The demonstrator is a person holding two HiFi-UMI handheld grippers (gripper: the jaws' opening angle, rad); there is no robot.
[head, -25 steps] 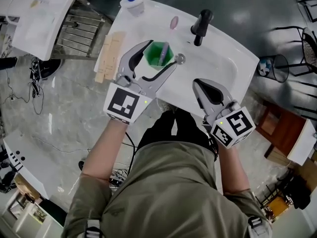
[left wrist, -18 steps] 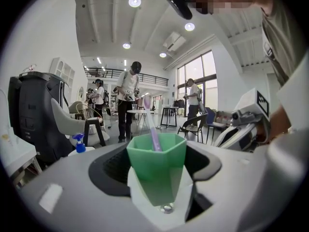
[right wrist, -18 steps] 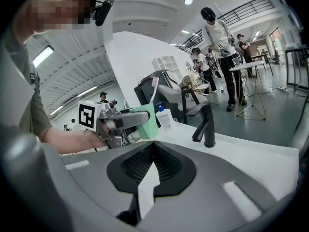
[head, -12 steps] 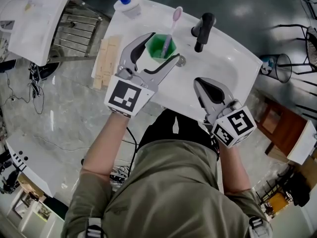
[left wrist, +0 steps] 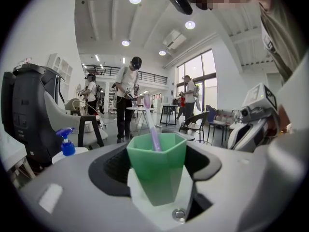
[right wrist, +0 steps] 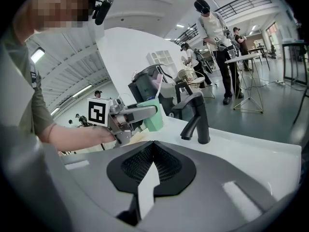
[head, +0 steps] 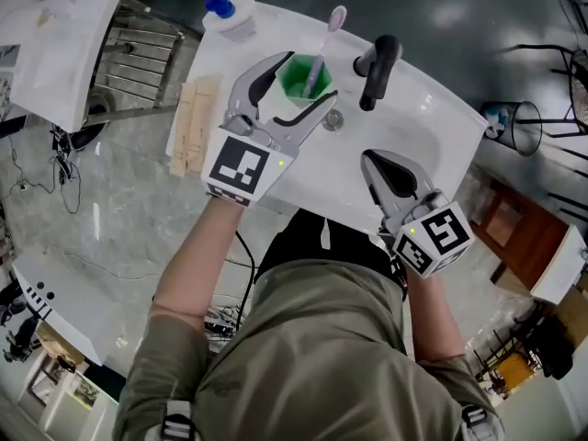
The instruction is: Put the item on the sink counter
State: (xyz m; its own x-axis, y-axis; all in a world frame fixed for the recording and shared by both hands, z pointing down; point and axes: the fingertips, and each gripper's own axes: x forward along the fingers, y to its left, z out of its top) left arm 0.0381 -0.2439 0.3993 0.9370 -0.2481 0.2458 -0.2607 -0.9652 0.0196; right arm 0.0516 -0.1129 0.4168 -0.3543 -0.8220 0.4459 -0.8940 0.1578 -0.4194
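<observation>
The white sink (head: 432, 118) fills the middle of the head view, its bench (head: 219, 62) running along the rim past a black faucet (head: 377, 62) and a blue-pump soap bottle (head: 223, 15). The left gripper (head: 303, 81) is clamped on the green cup (head: 296, 72), apparently held above the basin near the drain, with a purple toothbrush (head: 326, 39) standing in it. The right gripper (head: 372, 163) hangs nearer the person, jaws together on nothing. The carrying step seems to be under way; next, the cup should be lowered upright onto the rim and released.
</observation>
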